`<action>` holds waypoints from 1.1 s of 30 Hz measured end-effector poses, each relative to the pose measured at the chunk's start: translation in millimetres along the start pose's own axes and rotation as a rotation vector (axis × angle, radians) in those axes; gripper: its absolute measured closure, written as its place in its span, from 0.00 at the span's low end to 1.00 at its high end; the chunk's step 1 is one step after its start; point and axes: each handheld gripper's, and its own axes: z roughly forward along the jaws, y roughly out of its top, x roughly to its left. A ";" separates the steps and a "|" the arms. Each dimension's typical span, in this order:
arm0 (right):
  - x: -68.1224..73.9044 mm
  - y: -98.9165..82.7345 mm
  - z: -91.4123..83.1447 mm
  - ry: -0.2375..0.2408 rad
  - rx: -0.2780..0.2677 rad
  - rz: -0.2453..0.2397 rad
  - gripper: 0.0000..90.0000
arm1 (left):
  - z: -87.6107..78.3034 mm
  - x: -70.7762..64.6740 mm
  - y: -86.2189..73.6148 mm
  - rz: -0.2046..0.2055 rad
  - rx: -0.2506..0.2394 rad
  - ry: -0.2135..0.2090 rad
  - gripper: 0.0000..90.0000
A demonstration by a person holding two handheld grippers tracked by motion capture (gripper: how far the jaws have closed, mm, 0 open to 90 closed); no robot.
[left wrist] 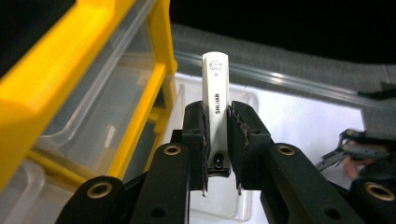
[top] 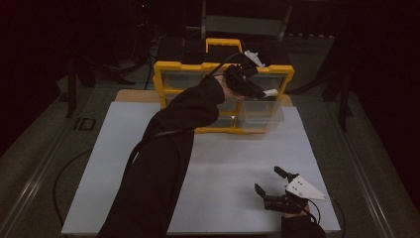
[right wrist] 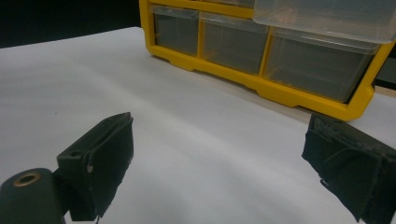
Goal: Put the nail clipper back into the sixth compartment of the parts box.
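White and bare, the counter (top: 208,188) fills the near ground. At its near right corner the right gripper (top: 271,186) rests low over the surface with its jaws wide apart and nothing between them; in the right gripper view the two black pads (right wrist: 109,154) stand well apart over plain white board. Farther in, a dark sleeve (top: 163,163) reaches diagonally across the counter to the left gripper (left wrist: 217,135), whose jaws are clamped on a slim white nail clipper (left wrist: 216,98) with printed lettering, its tip sticking out past the pads. The clipper is held in the air just beside a pulled-out clear drawer (top: 260,116) of the yellow organiser (top: 161,82), which stands at the far edge of the counter with its handle on top.
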 end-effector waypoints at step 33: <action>0.0 1.4 -2.2 0.003 -0.003 -0.002 0.09 | 22.4 1.3 -27.5 -0.083 -0.055 -0.104 0.09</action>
